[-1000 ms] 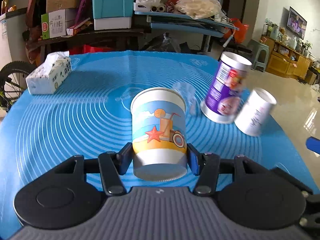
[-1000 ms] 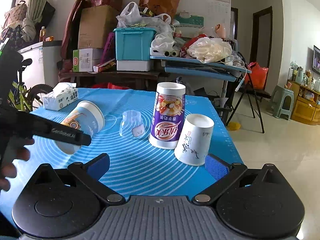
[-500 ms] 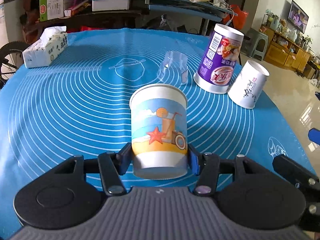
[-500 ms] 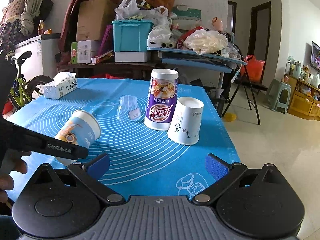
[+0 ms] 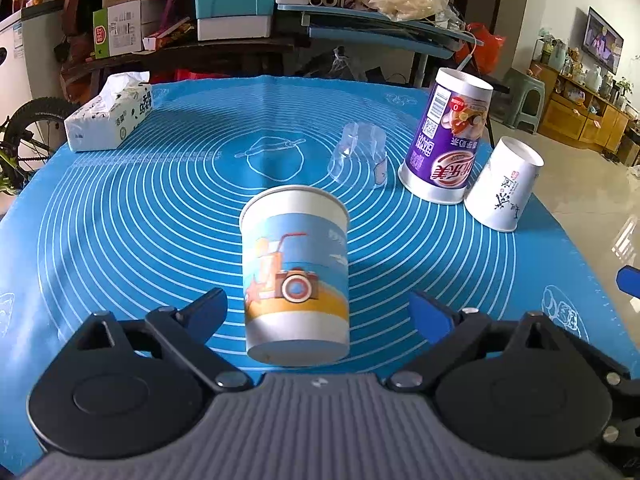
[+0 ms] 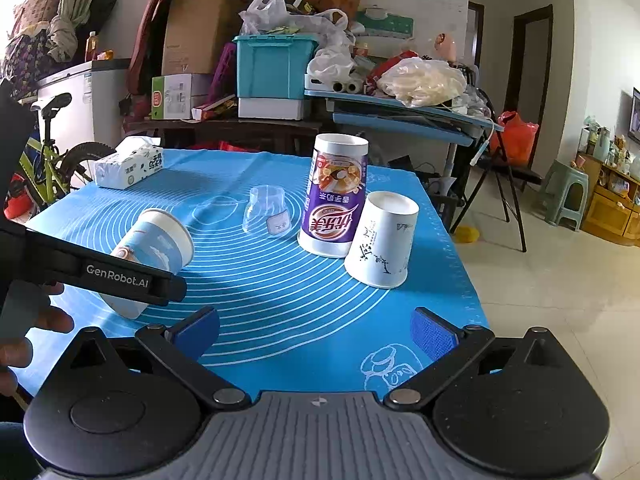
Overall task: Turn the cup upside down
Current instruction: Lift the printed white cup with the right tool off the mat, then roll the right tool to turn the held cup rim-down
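A paper cup with a beach print (image 5: 295, 276) stands mouth down on the blue mat (image 5: 160, 216), its flat base on top. My left gripper (image 5: 320, 316) is open, its blue pads apart on either side of the cup and not touching it. The cup also shows in the right wrist view (image 6: 154, 248), partly behind the left gripper's black body (image 6: 100, 272). My right gripper (image 6: 316, 332) is open and empty above the mat's near right part.
A purple milk-tea cup (image 5: 446, 140), a white printed cup (image 5: 502, 184) and a clear plastic cup (image 5: 360, 156) stand upside down at the back right. A tissue pack (image 5: 108, 118) lies at the back left. The table's right edge drops to the floor.
My left gripper has opened and let go of the beach-print cup, which now stands on the mat. The right gripper has stayed open, shifting slightly.
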### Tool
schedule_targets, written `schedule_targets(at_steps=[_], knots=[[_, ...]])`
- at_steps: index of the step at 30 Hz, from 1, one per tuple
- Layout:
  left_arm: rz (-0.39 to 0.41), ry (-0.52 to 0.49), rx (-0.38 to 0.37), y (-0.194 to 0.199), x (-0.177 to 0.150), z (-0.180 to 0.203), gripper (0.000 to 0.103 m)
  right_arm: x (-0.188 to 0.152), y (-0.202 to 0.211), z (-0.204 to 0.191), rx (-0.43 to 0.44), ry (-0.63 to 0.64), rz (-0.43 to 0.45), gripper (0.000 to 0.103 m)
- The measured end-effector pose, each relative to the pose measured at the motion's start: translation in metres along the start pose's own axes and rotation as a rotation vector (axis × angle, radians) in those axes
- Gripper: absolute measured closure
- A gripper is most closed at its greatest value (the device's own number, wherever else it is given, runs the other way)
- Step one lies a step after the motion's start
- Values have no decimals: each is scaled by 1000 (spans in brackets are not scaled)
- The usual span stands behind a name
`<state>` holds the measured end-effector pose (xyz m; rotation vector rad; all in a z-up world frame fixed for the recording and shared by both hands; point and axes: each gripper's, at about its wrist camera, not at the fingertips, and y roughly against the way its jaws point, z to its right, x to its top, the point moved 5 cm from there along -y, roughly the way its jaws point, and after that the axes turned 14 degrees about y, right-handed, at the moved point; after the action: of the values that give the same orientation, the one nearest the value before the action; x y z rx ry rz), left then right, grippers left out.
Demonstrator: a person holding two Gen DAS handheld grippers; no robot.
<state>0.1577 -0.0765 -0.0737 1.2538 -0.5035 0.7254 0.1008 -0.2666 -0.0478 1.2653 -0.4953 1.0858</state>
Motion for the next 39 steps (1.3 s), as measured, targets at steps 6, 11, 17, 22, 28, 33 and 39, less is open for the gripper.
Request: schedule_targets(at_steps=[6,11,17,22,28,33,39], knots=[[25,1,-6,7,4,-2,6,4,0,-3,5,25,-3,0],[56,14,-18,16,11,-9,6,10,-1,-10,13,78,-14,0],[164,43,29,40,21,-25,6,34,-2,-24,9,242,-26,0],[253,75,82,60,28,-47,6,57,-2,-51,-19,504,-45,0],[278,144,135,68,28,-84,6,69,-6,-110,-160,1097,-34,0],[280,180,185,66,17,-112,6,54,-21,-157,-288,1654,-18,0],[269,182,206,62,12,-133,6,39,-46,-187,-269,2104,-70,0]])
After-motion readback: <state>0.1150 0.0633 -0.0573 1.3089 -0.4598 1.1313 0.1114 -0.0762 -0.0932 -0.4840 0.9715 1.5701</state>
